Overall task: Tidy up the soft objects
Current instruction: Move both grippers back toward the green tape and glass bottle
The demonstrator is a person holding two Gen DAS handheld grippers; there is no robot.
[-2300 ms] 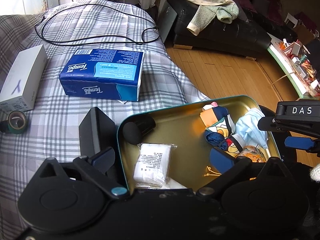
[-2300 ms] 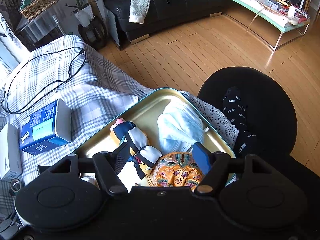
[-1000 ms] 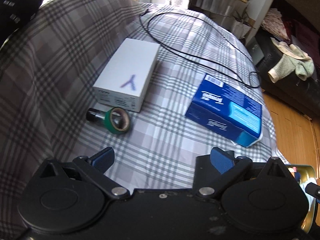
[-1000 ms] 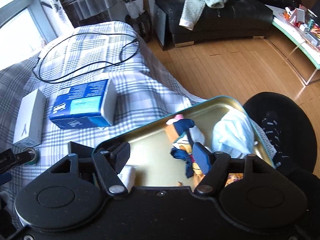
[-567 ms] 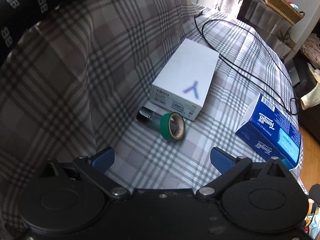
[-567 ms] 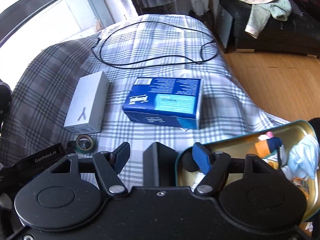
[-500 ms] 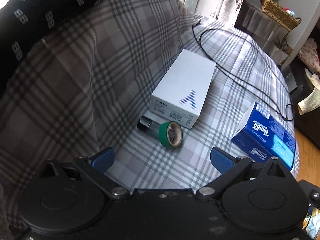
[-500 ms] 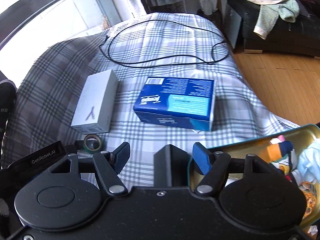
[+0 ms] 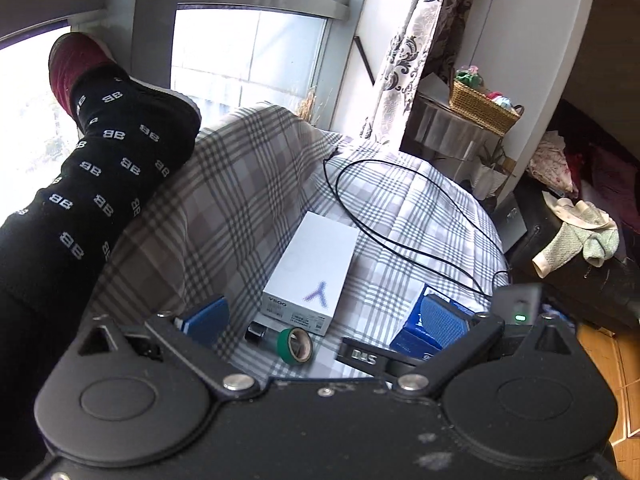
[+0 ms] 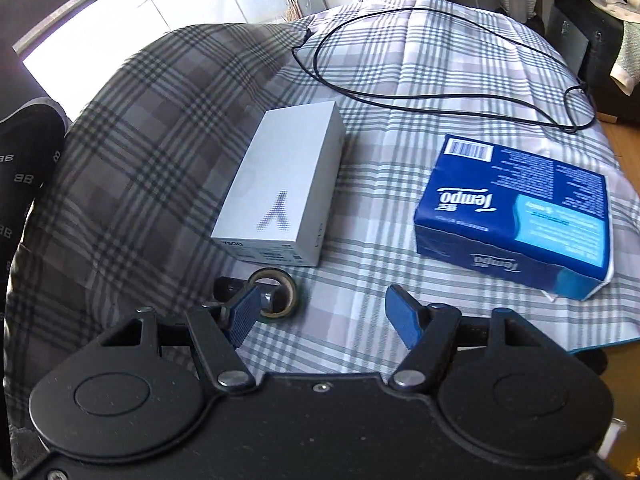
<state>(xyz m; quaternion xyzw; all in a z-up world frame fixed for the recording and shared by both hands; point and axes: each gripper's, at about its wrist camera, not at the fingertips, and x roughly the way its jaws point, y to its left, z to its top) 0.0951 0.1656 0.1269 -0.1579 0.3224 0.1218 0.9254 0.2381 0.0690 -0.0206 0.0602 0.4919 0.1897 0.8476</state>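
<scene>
Both hand-held grippers hang empty over the plaid-covered surface [image 10: 400, 80]: the right gripper [image 10: 320, 314] has its blue pads spread apart with nothing between them, and the left gripper [image 9: 326, 318] is likewise spread wide and holds nothing. Taking the white box [image 10: 286, 188] as landmark, the blue tissue pack [image 10: 516, 216], the one soft thing in plain view, lies flat on the cloth to the right of it, well apart, its printed face up. From the left wrist view the same pack [image 9: 414, 330] is mostly hidden behind a blue pad and a black part of the other gripper. Just in front of the box's near end lies a roll of green tape [image 10: 276, 292] beside a small dark cylinder [image 9: 256, 331], close to the box; the right gripper's left pad crosses in front of the roll. Beyond the box's far end a black cable [image 10: 440, 96] loops over the cloth. Only a teal sliver of the tin tray's rim [image 10: 600, 345] shows at the lower right, past the tissue pack; its contents cannot be seen. Left of the box, a person's leg in dark patterned fabric [image 9: 92, 184] rests against the raised cloth.
</scene>
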